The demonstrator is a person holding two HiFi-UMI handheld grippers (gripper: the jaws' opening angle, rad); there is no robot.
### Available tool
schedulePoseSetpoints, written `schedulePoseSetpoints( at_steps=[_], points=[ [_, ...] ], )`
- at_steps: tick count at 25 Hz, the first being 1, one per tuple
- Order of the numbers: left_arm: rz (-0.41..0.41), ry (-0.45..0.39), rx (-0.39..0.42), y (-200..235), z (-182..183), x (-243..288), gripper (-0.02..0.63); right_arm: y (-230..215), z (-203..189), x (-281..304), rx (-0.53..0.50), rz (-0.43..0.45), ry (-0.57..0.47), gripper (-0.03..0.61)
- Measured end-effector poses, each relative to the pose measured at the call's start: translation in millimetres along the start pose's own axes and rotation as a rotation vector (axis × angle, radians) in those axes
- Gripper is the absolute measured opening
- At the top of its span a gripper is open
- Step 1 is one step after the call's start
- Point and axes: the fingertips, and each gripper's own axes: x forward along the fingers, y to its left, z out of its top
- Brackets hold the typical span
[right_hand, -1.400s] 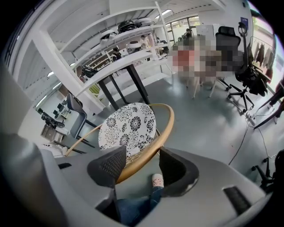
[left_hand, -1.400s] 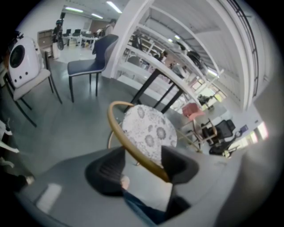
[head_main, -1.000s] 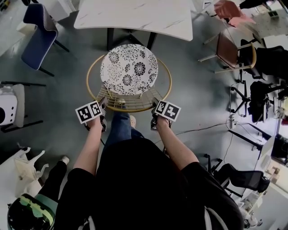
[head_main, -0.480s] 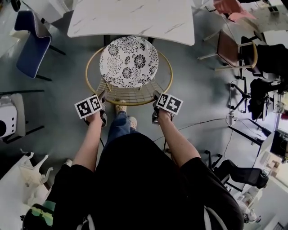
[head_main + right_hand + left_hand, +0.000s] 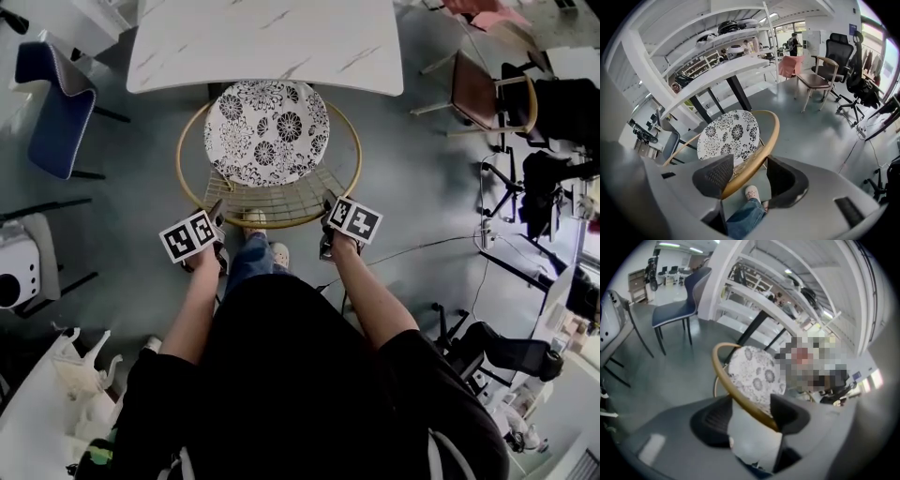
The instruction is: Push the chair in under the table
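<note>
**Grippers straddle the chair's hoop, push under way**

The left gripper (image 5: 217, 210) has its jaws spread, and the chair's gold hoop (image 5: 723, 380) runs between them, resting against the right-hand pad only. The right gripper (image 5: 328, 202) is spread too. In its own view the hoop (image 5: 771, 135) lies against the left pad, with a gap of floor showing before the other pad. Neither gripper pinches the hoop; both bear on its near arc, one at each side of the wire backrest.

The chair (image 5: 267, 131) stands on the floor facing the white marble-topped bench (image 5: 272, 37). The far edge of its flower-patterned seat sits right at the bench's near edge, so most of the seat is out in the open.

By my reading the push is in hand but early. The next move calls for an even shove away from the person with both grippers, so the chair does not swing left or right and slides straight between the dark bench legs
</note>
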Motion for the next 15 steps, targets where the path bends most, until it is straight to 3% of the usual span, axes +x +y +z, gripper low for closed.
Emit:
schedulePoseSetpoints(
  at_steps=[11,15],
  points=[
    [-0.041,-0.004,-0.011,3,-10,-8,0.261,0,-10,-7,0.016,0.020,-0.009,0.216],
    [-0.057,-0.007,-0.001,2,-15,-14,0.261,3,-5,-23,-0.078,-0.012,-0.053,0.216]
  ],
)
